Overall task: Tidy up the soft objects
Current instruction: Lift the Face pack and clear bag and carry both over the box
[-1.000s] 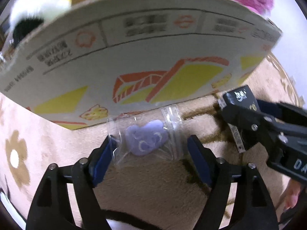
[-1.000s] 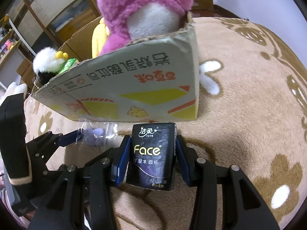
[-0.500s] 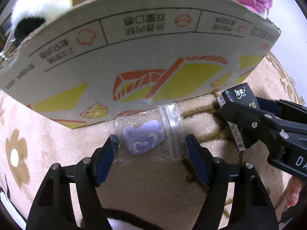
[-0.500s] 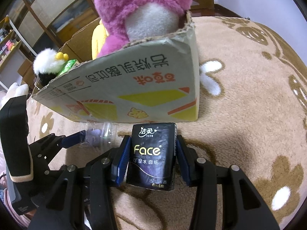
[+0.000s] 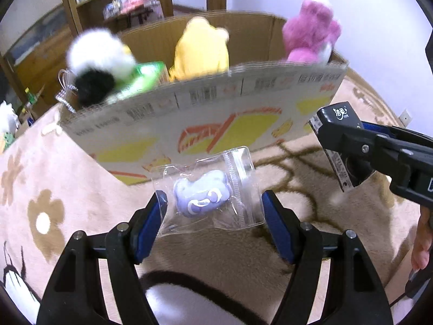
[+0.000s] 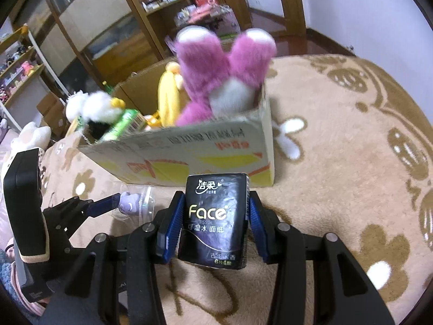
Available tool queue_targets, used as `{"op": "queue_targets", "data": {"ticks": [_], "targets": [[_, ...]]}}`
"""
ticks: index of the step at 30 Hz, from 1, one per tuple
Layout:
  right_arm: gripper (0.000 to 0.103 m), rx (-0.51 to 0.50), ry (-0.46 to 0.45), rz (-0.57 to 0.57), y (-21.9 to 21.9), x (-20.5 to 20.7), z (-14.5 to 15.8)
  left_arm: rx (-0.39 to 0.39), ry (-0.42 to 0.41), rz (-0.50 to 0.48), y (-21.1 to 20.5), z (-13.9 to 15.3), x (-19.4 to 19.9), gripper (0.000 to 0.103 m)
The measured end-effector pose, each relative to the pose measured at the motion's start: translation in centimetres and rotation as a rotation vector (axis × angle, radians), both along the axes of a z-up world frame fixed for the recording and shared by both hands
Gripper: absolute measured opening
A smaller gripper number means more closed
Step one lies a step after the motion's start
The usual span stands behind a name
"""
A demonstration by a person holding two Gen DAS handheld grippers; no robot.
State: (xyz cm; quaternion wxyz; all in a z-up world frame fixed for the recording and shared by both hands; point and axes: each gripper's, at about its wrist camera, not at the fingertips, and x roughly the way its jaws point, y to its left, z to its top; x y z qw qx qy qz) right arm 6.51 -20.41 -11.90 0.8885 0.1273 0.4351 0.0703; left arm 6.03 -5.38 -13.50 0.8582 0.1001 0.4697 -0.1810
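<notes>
My left gripper (image 5: 212, 211) is shut on a clear plastic bag (image 5: 208, 192) with a small purple soft toy inside, held above the rug in front of the cardboard box (image 5: 205, 113). My right gripper (image 6: 212, 224) is shut on a black tissue pack (image 6: 213, 216), also lifted, near the box's (image 6: 189, 157) right corner. The pack shows in the left wrist view (image 5: 335, 127). The box holds a pink plush (image 6: 224, 75), a yellow plush (image 5: 200, 48), a white and black plush (image 5: 97, 62) and a green pack (image 5: 140, 78).
A beige rug with brown flower patterns (image 6: 351, 135) covers the floor. Wooden shelves with small items (image 6: 113, 27) stand behind the box. A white plush (image 6: 29, 138) lies at the far left.
Both grippers have risen with their loads. The views now look over the box's rim and show its contents.
</notes>
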Motion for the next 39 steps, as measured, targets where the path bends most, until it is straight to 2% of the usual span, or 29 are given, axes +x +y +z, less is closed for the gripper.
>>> {"op": "queue_targets", "data": {"ticks": [7, 15, 21, 28, 33, 39], "targets": [[0.049, 0.027, -0.135, 0.0, 0.0, -1.7, 3.5, -0.044, -0.194, 0.015, 1.4, 5.7, -3.1, 0.071], [0.049, 0.0, -0.273, 0.006, -0.1, -2.5, 7.8, -0.054, -0.325, 0.048, 2.5, 9.4, -3.3, 0.071], [0.049, 0.007, -0.325, -0.014, -0.5, -1.5, 9.9, -0.083, -0.37, 0.075, 4.2, 12.5, -1.5, 0.071], [0.049, -0.039, -0.354, -0.01, -0.7, 0.8, 10.9, -0.094, -0.425, 0.042, 4.0, 14.1, 0.7, 0.072], [0.049, -0.076, -0.363, 0.008, -0.3, 3.2, 11.5, -0.095, -0.414, 0.028, 3.3, 13.4, 2.3, 0.072], [0.05, -0.063, -0.37, 0.037, -0.2, 5.7, 11.4, -0.08, -0.391, 0.026, 2.7, 12.2, 3.9, 0.072]]}}
